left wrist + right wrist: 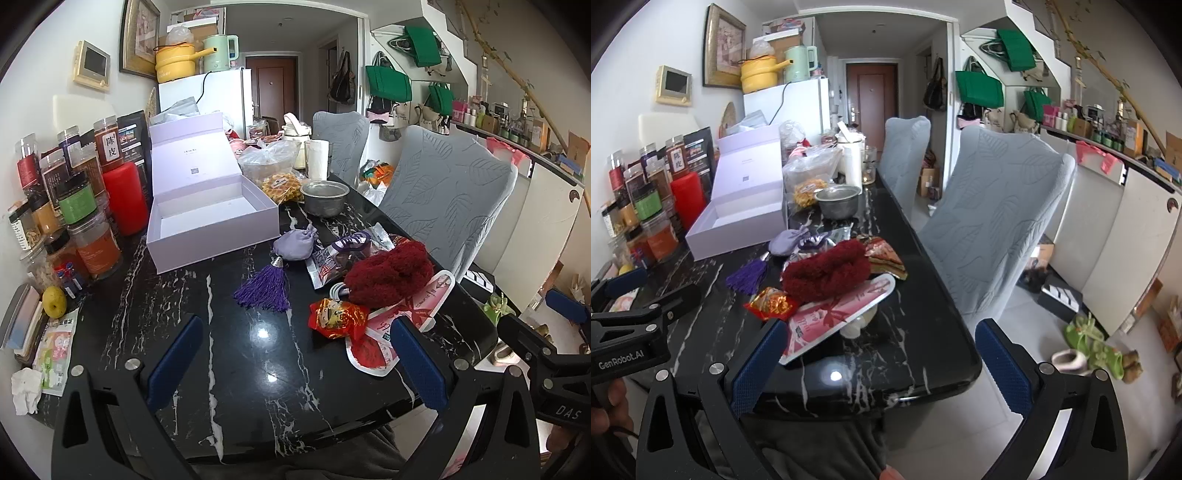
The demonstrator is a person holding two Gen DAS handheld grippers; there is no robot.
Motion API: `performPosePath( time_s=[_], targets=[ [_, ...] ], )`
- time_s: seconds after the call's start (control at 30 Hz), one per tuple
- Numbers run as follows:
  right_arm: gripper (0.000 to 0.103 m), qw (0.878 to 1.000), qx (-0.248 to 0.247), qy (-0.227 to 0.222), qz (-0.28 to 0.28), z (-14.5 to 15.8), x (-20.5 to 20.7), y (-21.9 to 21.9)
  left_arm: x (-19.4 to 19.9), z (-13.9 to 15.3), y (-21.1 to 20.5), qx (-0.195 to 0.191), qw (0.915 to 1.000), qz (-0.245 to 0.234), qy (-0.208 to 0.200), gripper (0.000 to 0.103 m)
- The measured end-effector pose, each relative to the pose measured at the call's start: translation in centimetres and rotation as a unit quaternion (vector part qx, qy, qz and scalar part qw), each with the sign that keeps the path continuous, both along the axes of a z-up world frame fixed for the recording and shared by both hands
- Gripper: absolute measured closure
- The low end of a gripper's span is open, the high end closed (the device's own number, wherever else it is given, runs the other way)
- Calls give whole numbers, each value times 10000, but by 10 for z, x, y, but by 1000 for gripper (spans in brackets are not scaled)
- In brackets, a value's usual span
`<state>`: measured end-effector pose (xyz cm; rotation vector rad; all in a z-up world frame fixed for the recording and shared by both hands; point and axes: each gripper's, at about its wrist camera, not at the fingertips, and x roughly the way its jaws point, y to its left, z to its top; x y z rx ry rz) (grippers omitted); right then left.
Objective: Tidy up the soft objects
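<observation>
A fuzzy dark red pouch (pixel 388 273) (pixel 825 273) lies on snack packets on the black marble table (pixel 221 350). A lilac drawstring sachet (pixel 295 245) (pixel 785 242) with a purple tassel (pixel 264 290) (pixel 748 277) sits left of it. An open lilac box (pixel 207 218) (pixel 738 218) stands empty behind. My left gripper (pixel 295 358) hovers open over the table's near edge, holding nothing. My right gripper (pixel 882 365) is open too, near the table's right corner, short of the red pouch.
Jars and a red canister (pixel 125 199) line the left edge. A metal bowl (pixel 325 195), a bagged waffle (pixel 282 188), a red candy packet (pixel 338 317) and a pink packet (pixel 831 317) crowd the table. Grey chairs (pixel 993 221) stand along its right side.
</observation>
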<state>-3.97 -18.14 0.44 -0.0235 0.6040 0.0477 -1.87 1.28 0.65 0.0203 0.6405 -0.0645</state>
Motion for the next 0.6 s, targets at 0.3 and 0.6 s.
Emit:
performPosePath(
  time_s=[0.3,0.6],
  targets=[
    [0,10000,10,54,24,-4,2,-2,4,-2,-2,-98,9999,-41,37,0],
    [0,9998,72,193,8,-15,10,-8,13,-11,-6,-184,9994,-177,239,0]
  ],
)
